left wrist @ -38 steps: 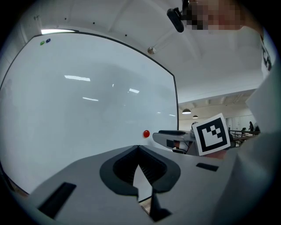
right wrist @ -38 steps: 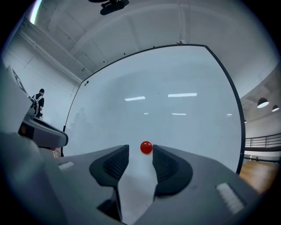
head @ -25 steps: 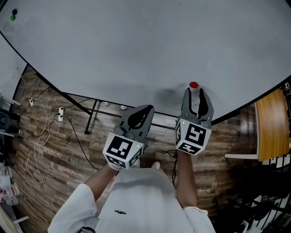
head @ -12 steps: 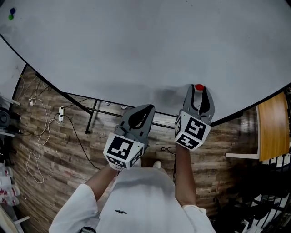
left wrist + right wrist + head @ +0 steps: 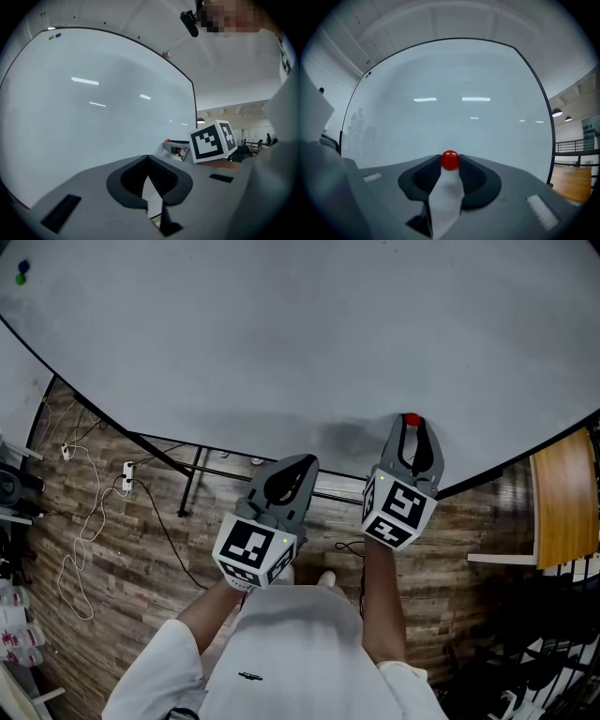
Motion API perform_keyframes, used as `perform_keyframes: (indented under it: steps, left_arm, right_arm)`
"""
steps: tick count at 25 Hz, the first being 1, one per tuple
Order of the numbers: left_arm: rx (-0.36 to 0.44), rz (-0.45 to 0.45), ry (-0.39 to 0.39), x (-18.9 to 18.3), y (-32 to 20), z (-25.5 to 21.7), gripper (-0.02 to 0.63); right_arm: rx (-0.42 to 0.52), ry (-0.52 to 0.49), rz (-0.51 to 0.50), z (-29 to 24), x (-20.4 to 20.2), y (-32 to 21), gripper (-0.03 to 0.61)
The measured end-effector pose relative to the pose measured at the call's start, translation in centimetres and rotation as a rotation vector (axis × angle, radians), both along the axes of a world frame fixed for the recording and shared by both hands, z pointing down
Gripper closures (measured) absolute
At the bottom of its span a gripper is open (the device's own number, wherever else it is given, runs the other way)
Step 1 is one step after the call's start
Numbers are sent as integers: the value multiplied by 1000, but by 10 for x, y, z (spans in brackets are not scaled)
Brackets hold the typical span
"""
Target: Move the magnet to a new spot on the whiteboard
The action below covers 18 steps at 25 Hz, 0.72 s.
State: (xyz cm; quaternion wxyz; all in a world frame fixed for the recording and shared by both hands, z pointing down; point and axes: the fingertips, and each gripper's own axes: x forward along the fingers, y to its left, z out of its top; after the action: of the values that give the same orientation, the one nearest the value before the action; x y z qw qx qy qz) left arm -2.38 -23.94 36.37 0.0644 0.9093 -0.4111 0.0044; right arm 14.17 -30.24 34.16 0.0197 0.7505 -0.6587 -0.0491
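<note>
Low on the whiteboard (image 5: 454, 108), the magnet (image 5: 450, 160) sits between the right gripper's (image 5: 450, 165) tips, its jaws having just closed to pinch it.

A white cable (image 5: 97, 505) is lying in loose loops on the wood-plank floor (image 5: 141, 615) at the left. A black cable (image 5: 165, 535) is trailing beside it. A pale wooden board (image 5: 561, 498) is standing at the right edge.
</note>
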Motion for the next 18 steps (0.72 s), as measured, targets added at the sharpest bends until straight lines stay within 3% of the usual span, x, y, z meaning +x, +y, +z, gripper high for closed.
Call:
perform_keyframes:
  steps: [18]
  left_arm:
    - [25,-6,3,5,22,-8,607]
  right_arm:
    - [-11,-13,-100,4,-4,25,448]
